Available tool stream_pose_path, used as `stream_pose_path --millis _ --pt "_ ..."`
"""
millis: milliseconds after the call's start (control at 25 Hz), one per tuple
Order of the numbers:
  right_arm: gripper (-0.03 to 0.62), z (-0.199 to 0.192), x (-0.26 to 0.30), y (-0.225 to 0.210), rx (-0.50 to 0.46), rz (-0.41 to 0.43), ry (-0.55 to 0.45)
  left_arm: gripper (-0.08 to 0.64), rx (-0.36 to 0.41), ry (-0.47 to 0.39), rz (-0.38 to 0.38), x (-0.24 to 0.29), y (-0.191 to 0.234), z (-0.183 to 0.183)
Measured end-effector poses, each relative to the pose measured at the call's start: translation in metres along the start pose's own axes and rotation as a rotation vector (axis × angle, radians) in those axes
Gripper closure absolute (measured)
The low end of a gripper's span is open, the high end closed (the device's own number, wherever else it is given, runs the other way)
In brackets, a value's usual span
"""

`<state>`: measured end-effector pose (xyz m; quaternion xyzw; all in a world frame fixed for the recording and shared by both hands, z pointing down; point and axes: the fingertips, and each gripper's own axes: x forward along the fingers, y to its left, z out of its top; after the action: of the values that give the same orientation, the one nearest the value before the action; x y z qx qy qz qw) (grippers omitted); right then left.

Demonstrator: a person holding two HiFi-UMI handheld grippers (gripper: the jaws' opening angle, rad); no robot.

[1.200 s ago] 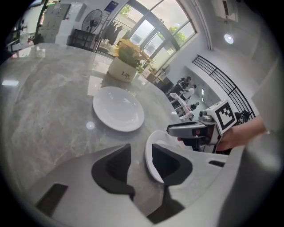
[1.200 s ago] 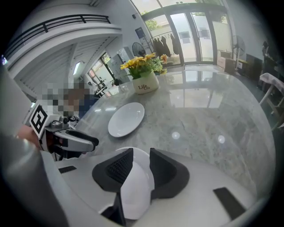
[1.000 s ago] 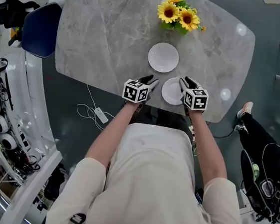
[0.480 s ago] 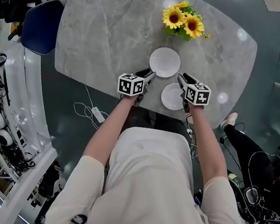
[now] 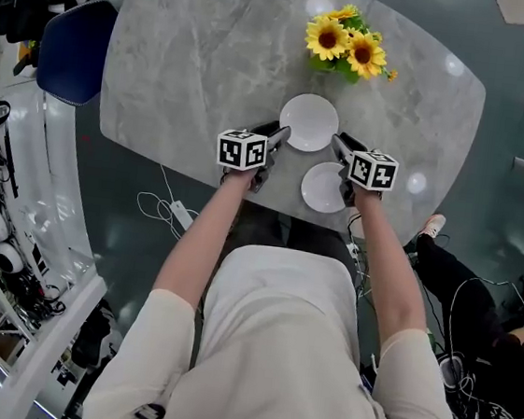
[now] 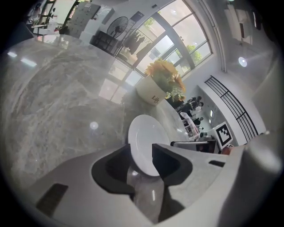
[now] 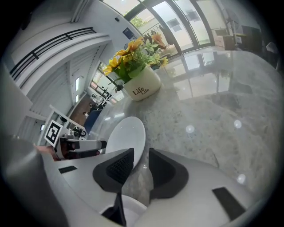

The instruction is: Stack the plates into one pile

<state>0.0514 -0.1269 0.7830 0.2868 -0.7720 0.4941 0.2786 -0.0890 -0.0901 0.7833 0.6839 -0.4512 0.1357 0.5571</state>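
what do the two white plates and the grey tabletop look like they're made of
Larger round white plate and smaller round white plate: probably glazed ceramic, possibly melamine; uniformly white, smooth, softly shiny, with thin rims. Grey oval tabletop: polished marble or a marble-look slab; pale veining and sharp reflected ceiling lights show the gloss.

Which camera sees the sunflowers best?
The right gripper view: the sunflowers and their white pot show sharp, from the side. The head view shows them small, from above; the left gripper view shows them pale and blurred.
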Motion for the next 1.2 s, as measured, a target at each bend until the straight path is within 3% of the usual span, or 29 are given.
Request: stream_pose_path --millis 320,520,600,1200 --pt "0.491 0.01 0.011 0.0 0.13 0.055 -0.047 0.405 -0.071 -0.003 0.003 0.01 0.005 -0.002" --pt "0.535 0.011 0.011 -0.003 0.186 0.046 -0.069 0.5 -0.097 -0.009 0.031 0.01 0.013 -0.007" --pt "0.538 0.012 0.011 -0.003 0.204 0.048 -0.074 0.505 -0.115 -0.006 0.032 0.009 0.015 -0.009" --pt "0.54 0.008 -0.018 0.015 0.179 0.072 -0.115 0.52 -0.106 -0.033 -0.009 -0.018 -0.013 -0.013"
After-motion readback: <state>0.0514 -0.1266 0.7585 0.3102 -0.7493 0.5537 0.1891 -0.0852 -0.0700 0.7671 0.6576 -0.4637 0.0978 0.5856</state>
